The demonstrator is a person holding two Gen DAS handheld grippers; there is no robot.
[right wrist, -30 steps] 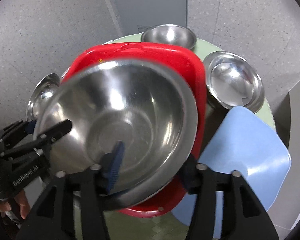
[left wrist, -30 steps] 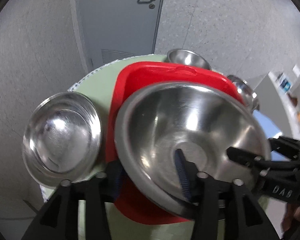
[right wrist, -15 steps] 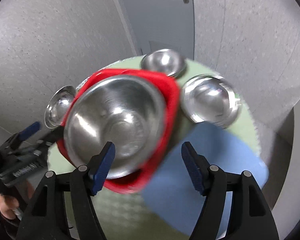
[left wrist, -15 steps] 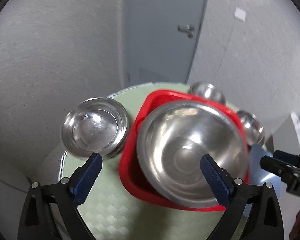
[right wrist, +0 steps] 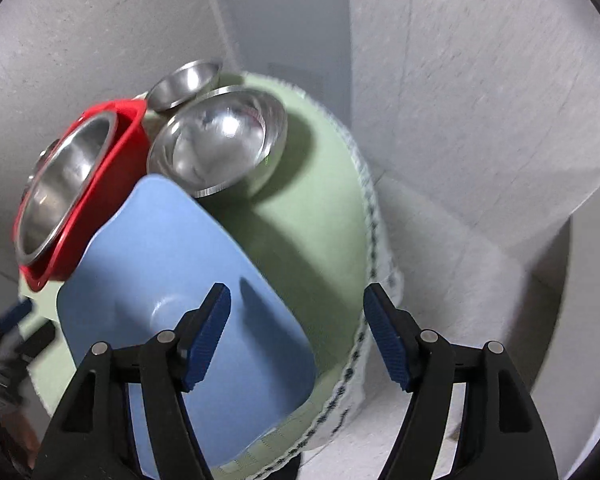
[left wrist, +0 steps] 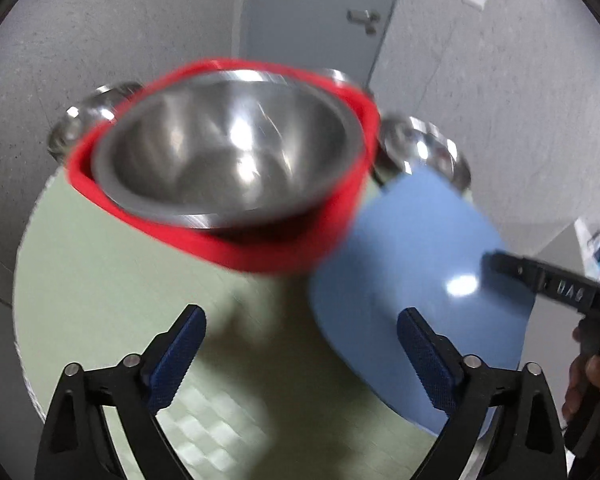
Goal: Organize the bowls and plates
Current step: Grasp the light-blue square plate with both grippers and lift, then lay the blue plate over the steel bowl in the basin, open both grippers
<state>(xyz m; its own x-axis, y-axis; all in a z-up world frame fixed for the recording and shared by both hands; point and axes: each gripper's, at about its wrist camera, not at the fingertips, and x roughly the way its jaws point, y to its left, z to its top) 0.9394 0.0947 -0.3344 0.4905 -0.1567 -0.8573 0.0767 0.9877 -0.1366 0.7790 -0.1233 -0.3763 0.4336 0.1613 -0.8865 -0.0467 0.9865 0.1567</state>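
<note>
Now your left tool (left wrist: pixel 302 354) stands wide with nothing between its blue pads; its jaws have just been closing a little. Ahead of it, across bare green desk (left wrist: pixel 100 280), the large steel bowl (left wrist: pixel 228 152) sits nested in the red tray (left wrist: pixel 260 256), shiny and blurred. Just beside the tool's right finger lies the blue plate (left wrist: pixel 412 248), smooth with rounded corners. Your right tool (right wrist: pixel 296 336) is also parted and empty, its jaws having just been closing slightly; its left pad hangs over the blue plate (right wrist: pixel 160 260), its right pad beyond the desk edge. Ahead and left of it a medium steel bowl (right wrist: pixel 216 144) sits beside the tray, a smaller bowl (right wrist: pixel 184 82) behind.
</note>
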